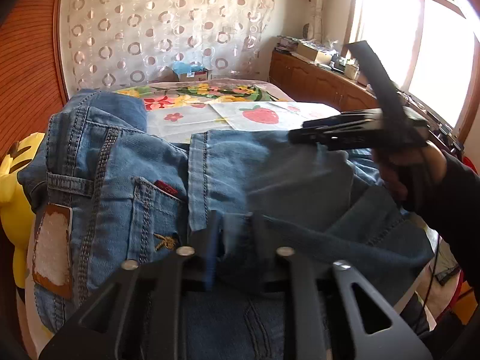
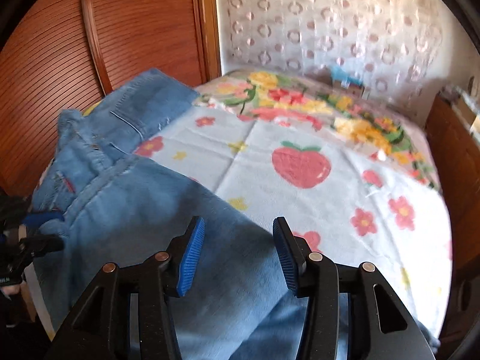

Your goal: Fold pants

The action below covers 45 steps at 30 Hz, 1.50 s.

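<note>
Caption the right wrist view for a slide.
Open right gripper above blue jeans on a strawberry-print bedspread.

Strawberry blanket (image 2: 300,138) beyond jeans (image 2: 144,210) seems clear.

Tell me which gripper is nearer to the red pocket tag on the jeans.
Left. The left gripper pinches a denim fold just beside the pocket with the red tag. The right gripper hangs open over the jeans, farther off.
</note>
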{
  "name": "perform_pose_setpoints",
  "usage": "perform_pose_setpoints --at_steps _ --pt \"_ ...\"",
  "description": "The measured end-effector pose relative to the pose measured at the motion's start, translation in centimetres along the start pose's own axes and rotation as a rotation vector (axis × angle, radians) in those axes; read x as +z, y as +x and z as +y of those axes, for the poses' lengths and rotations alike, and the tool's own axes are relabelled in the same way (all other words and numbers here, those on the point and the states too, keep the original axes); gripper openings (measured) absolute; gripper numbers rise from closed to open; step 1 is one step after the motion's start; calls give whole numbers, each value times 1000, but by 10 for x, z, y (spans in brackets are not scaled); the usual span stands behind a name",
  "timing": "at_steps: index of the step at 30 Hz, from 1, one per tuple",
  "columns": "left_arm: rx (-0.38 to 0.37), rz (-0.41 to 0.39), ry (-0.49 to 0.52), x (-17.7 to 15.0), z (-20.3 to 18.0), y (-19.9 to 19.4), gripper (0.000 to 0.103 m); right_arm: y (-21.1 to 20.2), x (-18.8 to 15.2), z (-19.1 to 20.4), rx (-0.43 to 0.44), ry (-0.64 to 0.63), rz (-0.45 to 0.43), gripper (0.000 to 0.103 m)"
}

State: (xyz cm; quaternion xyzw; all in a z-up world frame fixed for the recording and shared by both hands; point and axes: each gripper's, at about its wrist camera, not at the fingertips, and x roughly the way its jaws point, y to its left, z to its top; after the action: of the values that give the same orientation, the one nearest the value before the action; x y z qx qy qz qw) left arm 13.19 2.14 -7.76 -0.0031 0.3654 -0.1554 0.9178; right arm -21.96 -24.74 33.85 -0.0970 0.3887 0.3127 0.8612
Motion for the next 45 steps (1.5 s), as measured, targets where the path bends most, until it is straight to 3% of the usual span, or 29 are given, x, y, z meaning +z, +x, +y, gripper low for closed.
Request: perform_pose_setpoints --at_steps 3,4,6,7,9,16,21,24,26,30,31,37,40,45 --pt "-7 -17 15 -3 -6 -10 10 13 2 -4 24 28 38 49" --pt "-10 -22 19 -4 -7 -14 7 13 1 -4 43 42 39 40" --pt "-5 -53 19 -6 -9 -28 6 6 2 -2 90 45 13 11" --pt "-6 -66 17 -7 -9 -34 6 1 3 1 102 47 -9 5" --pt "-16 -112 11 -7 -8 -55 5 -18 6 12 119 30 -68 3" --pt "4 -231 -5 -6 4 -118 5 -78 42 66 124 -44 -265 3" --pt "76 -297 -37 -10 32 -157 5 -85 66 103 128 -85 -326 3" --pt "132 -281 -52 -14 52 -159 5 -66 72 125 101 -99 -295 3" --pt "133 -218 -53 -22 63 -149 5 -41 71 124 60 -104 -225 3" --pt "170 -151 -87 -37 77 -132 8 -24 62 137 28 -111 -125 26" --pt "174 -144 -90 -39 78 -130 19 -27 60 137 27 -111 -127 29" --pt "191 -134 -104 -39 76 -122 52 -67 33 128 10 -64 -163 37" --pt "186 -135 -99 -36 71 -115 52 -85 6 125 -6 -44 -162 37" --pt "229 -68 -74 -37 68 -85 52 -114 -41 139 16 -26 -153 37"
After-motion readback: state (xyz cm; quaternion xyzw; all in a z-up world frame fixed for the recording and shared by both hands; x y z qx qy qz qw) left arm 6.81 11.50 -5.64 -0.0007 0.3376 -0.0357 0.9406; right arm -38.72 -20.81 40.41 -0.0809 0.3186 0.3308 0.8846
